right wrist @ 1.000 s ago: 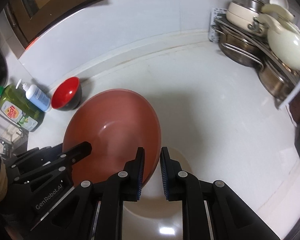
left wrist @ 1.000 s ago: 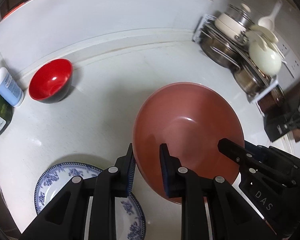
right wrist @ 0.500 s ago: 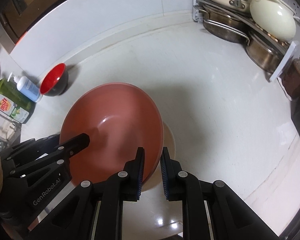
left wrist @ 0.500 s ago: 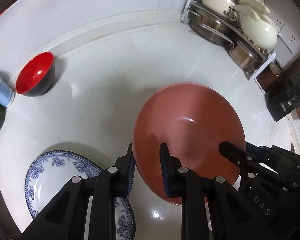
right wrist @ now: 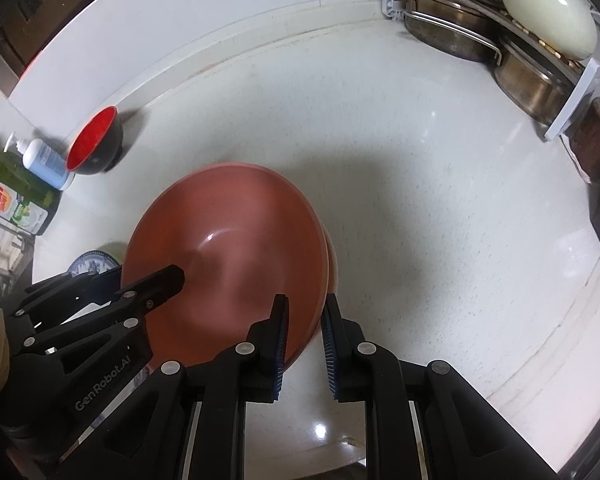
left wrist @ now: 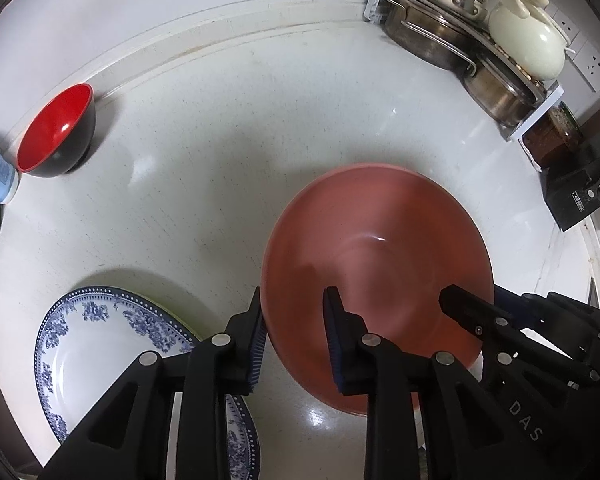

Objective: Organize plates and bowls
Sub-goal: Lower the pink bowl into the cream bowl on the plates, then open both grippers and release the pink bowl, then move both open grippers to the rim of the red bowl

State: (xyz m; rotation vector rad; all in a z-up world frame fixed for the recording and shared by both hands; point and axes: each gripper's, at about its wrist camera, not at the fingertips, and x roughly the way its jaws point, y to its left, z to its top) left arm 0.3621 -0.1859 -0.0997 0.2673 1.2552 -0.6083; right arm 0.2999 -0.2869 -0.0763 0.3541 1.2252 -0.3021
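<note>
Red bowl (left wrist: 56, 128) and patterned plate (left wrist: 100, 340) nearby.

The large bowl (left wrist: 376, 264) is sitting mid-counter; the patterned plate (left wrist: 100, 344) is lying to its left, the small bowl (left wrist: 56, 132) far behind-left, the pot rack (left wrist: 480, 36) behind-right.

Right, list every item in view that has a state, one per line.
Terracotta bowl: upright, empty, rim between both grippers' fingers.
Left gripper: jaws opening, straddling the bowl's rim.
Right gripper: shut on the bowl's rim.
Red bowl: tilted, empty.
Blue-patterned plate: flat on the counter, empty.
Cream pot: lidded, on the rack.
</note>
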